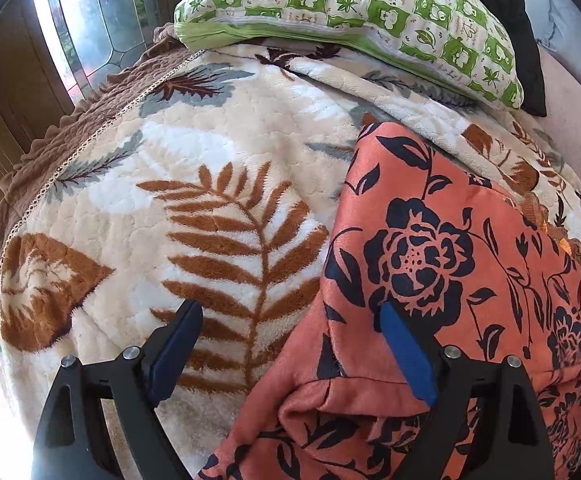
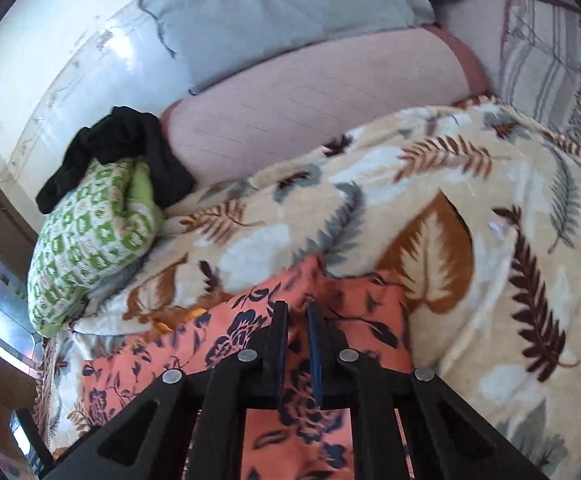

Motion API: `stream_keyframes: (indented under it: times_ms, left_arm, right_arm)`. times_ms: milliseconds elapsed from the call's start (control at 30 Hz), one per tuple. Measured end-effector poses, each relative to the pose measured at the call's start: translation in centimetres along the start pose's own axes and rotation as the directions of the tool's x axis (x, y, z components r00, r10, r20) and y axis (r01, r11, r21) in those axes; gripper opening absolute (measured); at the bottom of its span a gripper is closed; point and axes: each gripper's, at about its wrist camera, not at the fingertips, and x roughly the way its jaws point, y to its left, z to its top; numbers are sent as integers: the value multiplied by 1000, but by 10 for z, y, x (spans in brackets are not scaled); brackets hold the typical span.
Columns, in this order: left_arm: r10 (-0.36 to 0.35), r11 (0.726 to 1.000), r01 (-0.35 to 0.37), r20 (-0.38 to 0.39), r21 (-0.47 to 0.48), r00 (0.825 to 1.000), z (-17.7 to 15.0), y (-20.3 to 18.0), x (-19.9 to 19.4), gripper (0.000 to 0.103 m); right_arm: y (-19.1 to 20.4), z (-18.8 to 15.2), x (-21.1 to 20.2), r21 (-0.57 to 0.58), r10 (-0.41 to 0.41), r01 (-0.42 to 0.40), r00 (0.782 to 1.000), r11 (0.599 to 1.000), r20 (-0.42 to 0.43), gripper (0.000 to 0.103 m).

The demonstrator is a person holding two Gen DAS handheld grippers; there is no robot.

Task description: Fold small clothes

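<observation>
An orange garment printed with dark blue flowers lies on a cream leaf-pattern blanket. In the left wrist view my left gripper stands wide open just above the garment's left edge. One blue pad is over the orange cloth and the other finger is over the blanket, and nothing is pinched. In the right wrist view my right gripper is shut, its narrow fingers pinching a raised fold of the orange garment, which bunches toward the tips. The blanket spreads beyond it.
A green-and-white patterned pillow lies at the head of the blanket with a black cloth behind it. A brown quilted edge borders the left side, below a glass door. A pink sheet, grey pillow and striped cushion lie farther back.
</observation>
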Motion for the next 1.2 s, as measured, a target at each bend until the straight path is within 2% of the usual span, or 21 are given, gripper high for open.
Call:
stream_keyframes:
  times_ms: [67,133,233,333,367,400,433,500,567,633,667,700,733,767,833,900,967,1067,1133,1200]
  left_arm:
    - [13,1000,-13,7,-2,1000,-1,1,-2,91]
    - [23,1000,-23,16,-4,1000,-2,0,-4,91]
    - [44,999,-44,33,7,999,-3,-3,-5,91]
    - [55,998,-55,42,4,998,-2,-5,-5,91]
    - [57,998,-57,44,1,997,-1,-5,-5,91]
    - [58,998,-58,44,-2,997,-1,-5,-4,91]
    - [59,998,-59,44,-6,997,0,-5,-4,91]
    - [60,998,-60,46,-10,997,0,-5,-4,91]
    - [61,998,-61,48,-7,997,0,-6,-4,91]
    - [58,998,-58,49,-7,997,1,-5,-4,91]
    - [56,998,-56,49,-9,997,1,-4,-4,91]
    - [57,998,-56,50,-13,997,2,-2,-4,91]
    - [57,998,-57,50,-18,997,3,0,-4,91]
    - [58,998,-56,49,-26,997,4,2,-3,91]
    - [53,998,-51,48,-41,997,5,7,-4,91]
    - [56,998,-54,52,-45,997,5,9,-5,91]
    - [55,997,-52,51,-52,997,5,12,-6,91]
    - [57,997,-54,53,-56,997,3,15,-8,91]
    - [64,997,-61,60,-53,996,1,15,-9,91]
    - [75,997,-73,78,-34,994,-1,12,-12,91]
  right_arm:
    - [-29,-10,1,65,-6,8,999,998,-38,12]
    - [-52,-19,-1,128,22,-15,998,992,-54,12]
    - [-69,-25,-6,154,62,-56,998,987,-32,13]
    - [-69,-26,-2,186,203,-192,978,964,-44,24]
    - [-66,-26,1,203,240,-224,969,953,-57,43]
    - [-64,-27,6,225,266,-244,961,943,-72,78]
    - [-63,-29,10,254,296,-269,952,929,-77,84]
    - [-59,-35,21,307,353,-315,932,898,-78,84]
    - [-53,-38,36,328,321,-268,939,906,-121,81]
    - [-52,-39,55,363,280,-210,948,908,-153,70]
    - [-53,-39,65,381,265,-188,951,905,-160,57]
    - [-53,-38,72,397,258,-179,954,900,-153,35]
    - [-55,-35,77,405,243,-168,959,899,-142,25]
    - [-53,-33,79,398,222,-152,966,904,-135,11]
    - [-47,-28,74,368,188,-137,976,920,-107,7]
    - [-33,-21,48,283,172,-154,984,947,-39,7]
    - [-17,-16,14,194,182,-185,983,963,33,7]
    - [-7,-19,-32,151,220,-230,972,961,79,7]
    - [-9,-25,-42,124,174,-183,981,975,80,7]
    - [-21,-32,-33,108,108,-115,992,988,63,10]
